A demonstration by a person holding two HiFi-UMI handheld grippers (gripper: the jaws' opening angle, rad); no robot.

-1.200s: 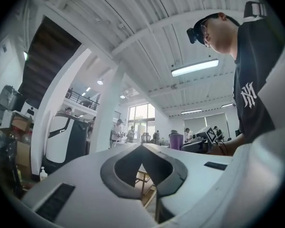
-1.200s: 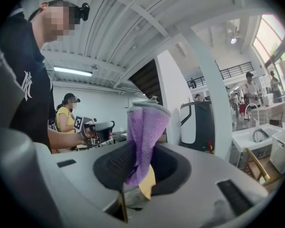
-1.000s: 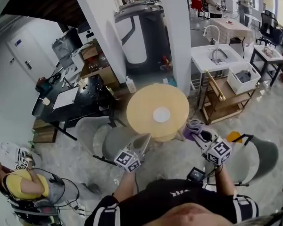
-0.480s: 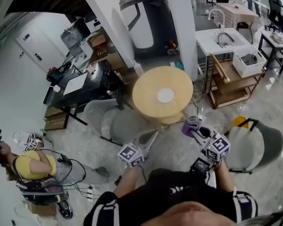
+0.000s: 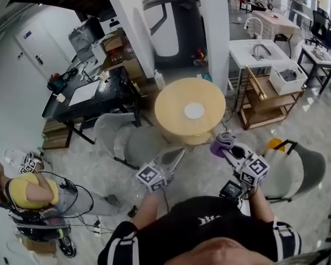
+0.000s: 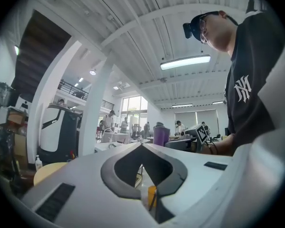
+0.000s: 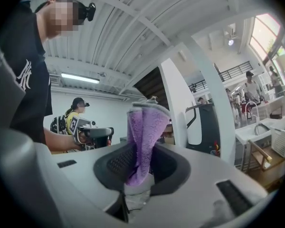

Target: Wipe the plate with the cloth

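Note:
A small white plate (image 5: 194,111) lies in the middle of a round yellow table (image 5: 176,101) ahead of me in the head view. My right gripper (image 5: 226,148) is shut on a folded purple cloth (image 5: 221,143), held short of the table's near edge. In the right gripper view the cloth (image 7: 145,122) stands up between the jaws of that gripper (image 7: 142,151). My left gripper (image 5: 175,158) is shut and holds nothing, level, left of the right one and also short of the table. Its closed tips (image 6: 142,147) show in the left gripper view, with the cloth (image 6: 160,134) beyond them.
A grey chair (image 5: 133,142) stands at the table's near left and another (image 5: 303,173) at my right. A white pillar (image 5: 214,37), a sink unit (image 5: 259,53) and a wooden trolley (image 5: 265,106) stand behind and right of the table. A person (image 5: 27,195) sits at the far left.
Both grippers have drawn back a little from the table's near edge, and the view has shifted with them. The cloth stays in the right gripper; the left stays shut.

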